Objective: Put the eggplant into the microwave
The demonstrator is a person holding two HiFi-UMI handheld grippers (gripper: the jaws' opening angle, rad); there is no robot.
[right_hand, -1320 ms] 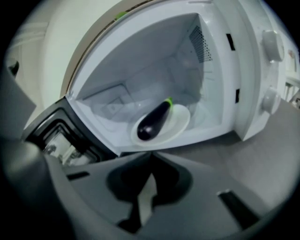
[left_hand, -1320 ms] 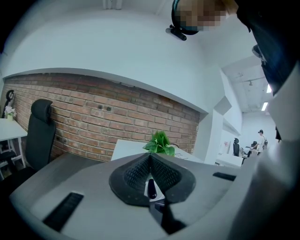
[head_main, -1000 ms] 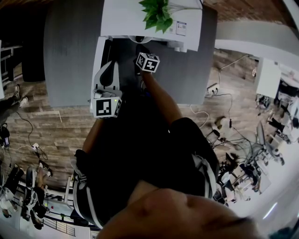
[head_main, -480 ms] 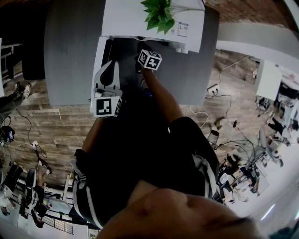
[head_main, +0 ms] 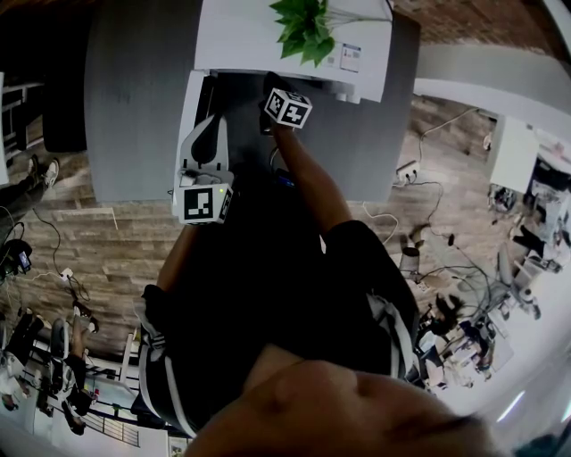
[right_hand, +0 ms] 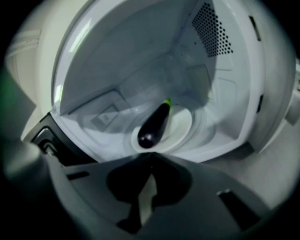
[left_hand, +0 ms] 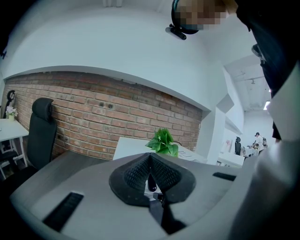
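The dark purple eggplant (right_hand: 154, 125) lies on the round white turntable plate (right_hand: 183, 123) inside the open white microwave (right_hand: 140, 56). It is free. My right gripper (right_hand: 150, 155) is shut with nothing in it, its tips just short of the eggplant's near end. In the head view the right gripper (head_main: 270, 87) reaches into the microwave's (head_main: 259, 36) opening, and the eggplant is hidden there. My left gripper (head_main: 210, 127) is shut and empty, held back beside the opened door (head_main: 188, 107). In its own view the left gripper (left_hand: 150, 155) points over the table.
A green plant (head_main: 302, 27) stands on top of the microwave, which sits on a grey table (head_main: 134, 107). A black office chair (left_hand: 40, 126) stands by the brick wall (left_hand: 93, 117). Cables and a socket strip (head_main: 406, 170) lie on the wooden floor to the right.
My right gripper has moved a little further toward the microwave's opening. The left gripper has stayed where it was.
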